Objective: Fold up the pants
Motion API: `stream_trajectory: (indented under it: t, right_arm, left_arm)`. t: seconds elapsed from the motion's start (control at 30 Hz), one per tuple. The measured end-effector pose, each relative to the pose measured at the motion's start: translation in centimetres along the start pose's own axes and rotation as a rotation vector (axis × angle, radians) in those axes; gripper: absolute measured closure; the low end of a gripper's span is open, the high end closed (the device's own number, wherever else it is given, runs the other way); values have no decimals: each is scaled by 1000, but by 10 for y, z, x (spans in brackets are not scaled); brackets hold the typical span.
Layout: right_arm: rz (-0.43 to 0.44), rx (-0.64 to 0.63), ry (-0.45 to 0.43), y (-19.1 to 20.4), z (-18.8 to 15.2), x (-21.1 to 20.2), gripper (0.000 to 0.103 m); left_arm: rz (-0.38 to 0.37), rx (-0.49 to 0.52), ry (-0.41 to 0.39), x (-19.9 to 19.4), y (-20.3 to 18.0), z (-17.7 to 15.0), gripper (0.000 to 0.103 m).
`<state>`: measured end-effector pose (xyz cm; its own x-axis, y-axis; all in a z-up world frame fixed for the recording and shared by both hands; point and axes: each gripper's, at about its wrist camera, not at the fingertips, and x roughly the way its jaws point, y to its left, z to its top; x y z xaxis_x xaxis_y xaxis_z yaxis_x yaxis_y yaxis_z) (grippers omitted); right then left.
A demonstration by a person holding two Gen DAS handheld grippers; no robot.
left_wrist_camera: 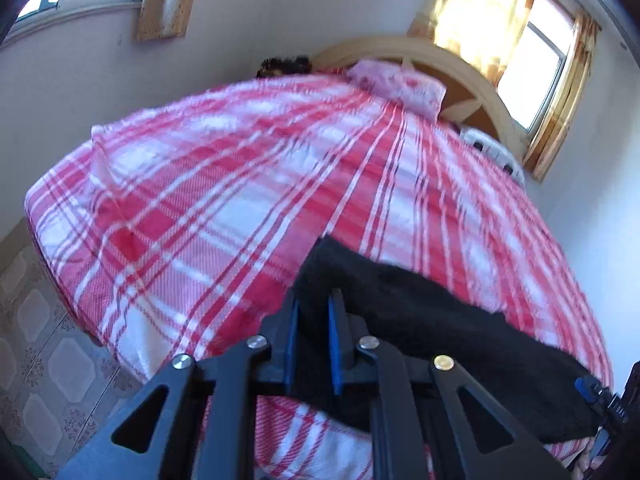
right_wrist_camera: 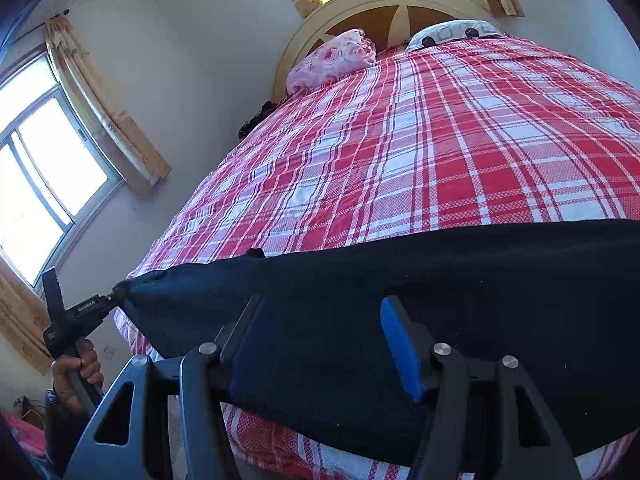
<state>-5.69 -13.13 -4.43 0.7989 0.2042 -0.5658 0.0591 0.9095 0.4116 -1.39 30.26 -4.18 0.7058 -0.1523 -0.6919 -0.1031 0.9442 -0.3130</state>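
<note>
- The black pants (right_wrist_camera: 400,280) lie stretched along the near edge of the bed, on the red-and-white plaid bedspread (right_wrist_camera: 400,160), with their lower part hanging over that edge.
- The left gripper (left_wrist_camera: 313,304) is clenched on the pants' left end; dark cloth sits pinched between its blue pads (left_wrist_camera: 335,344), and that corner is drawn up into a point off the bedspread.
- In the right wrist view a hand (right_wrist_camera: 78,372) holds this gripper's handle beyond the bed's near left corner.
- The right gripper (right_wrist_camera: 320,312) has its jaws spread apart over the middle of the pants; whether the pads press on the cloth I cannot tell.
- A pink pillow (right_wrist_camera: 332,58) and a patterned white pillow (right_wrist_camera: 448,34) rest at the far edge, against the headboard (right_wrist_camera: 360,4).
</note>
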Motion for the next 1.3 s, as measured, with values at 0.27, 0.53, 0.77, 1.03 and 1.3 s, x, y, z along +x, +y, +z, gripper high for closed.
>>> stream_trajectory:
  t: [0.27, 0.53, 0.77, 1.03, 1.3]
  right_arm:
    - [40, -42, 47, 17, -6, 15, 42]
    - [46, -61, 20, 22, -4, 18, 42]
    - [32, -108, 56, 35, -20, 33, 42]
    - [-94, 106, -133, -56, -17, -68, 42]
    - [-326, 654, -469, -229, -69, -231, 45]
  left_arm:
    - [104, -45, 36, 16, 27, -19, 51]
    - [267, 152, -158, -23, -19, 2, 52]
    - [219, 290, -16, 47, -68, -23, 49]
    - [327, 293, -34, 53, -66, -31, 30]
    - [383, 229, -14, 57, -73, -33, 26]
